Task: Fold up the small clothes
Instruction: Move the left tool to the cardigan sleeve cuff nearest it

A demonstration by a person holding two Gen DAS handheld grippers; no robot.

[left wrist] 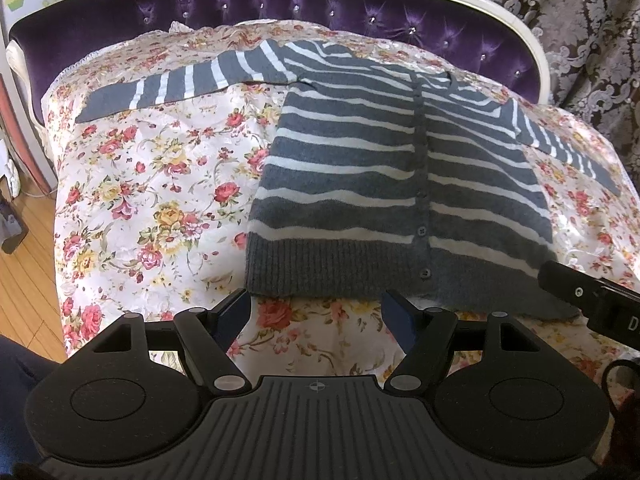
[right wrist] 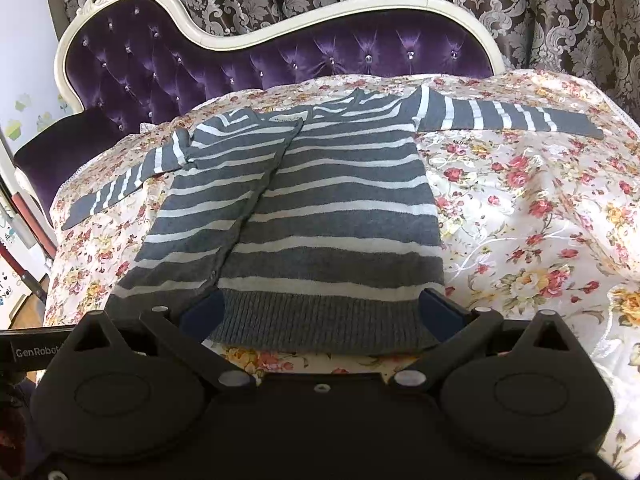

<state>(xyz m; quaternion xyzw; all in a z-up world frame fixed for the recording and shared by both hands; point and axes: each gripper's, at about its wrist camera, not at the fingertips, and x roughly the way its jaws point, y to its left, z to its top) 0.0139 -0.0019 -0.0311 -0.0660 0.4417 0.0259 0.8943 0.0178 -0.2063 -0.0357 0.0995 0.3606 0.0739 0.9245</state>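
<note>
Looking at the jaws first: both pairs hang low at the near edge of the sofa, pointing down and away from the person.
Left gripper (left wrist: 316, 318): its jaws stand wide apart and hold nothing; only flowered cloth shows between them, and the hem of the sweater lies just past the tips.
Right gripper (right wrist: 320, 312): its jaws are also wide apart, one blue pad on each side of the ribbed hem; the hem sits between the pads, but I cannot see them pressing on it, so I judge nothing is gripped yet.
Nearer hand: the right one is closer to the sweater; the left one sits off toward the sweater's left bottom corner.
Sweater (left wrist: 400, 184): a small grey one with white stripes and buttons down the middle, lying flat and face up.
Long way: it runs from the hem near the jaws to the neck by the sofa back.
Left sleeve (left wrist: 180, 84): stretched out flat to the side, far from the jaws.
Right sleeve (right wrist: 512, 118): stretched out the other way, also far off.
Flowered cover (left wrist: 160, 200): it lies under the sweater, with lots of bare room on both sides for sleeves to swing in.
Edges: the purple sofa back (right wrist: 280, 64) stands just behind the neck, so room is tight there; the wood floor (left wrist: 24, 280) drops away at the left side.
Next step, my guess: fold a sleeve or side in toward the buttons.
</note>
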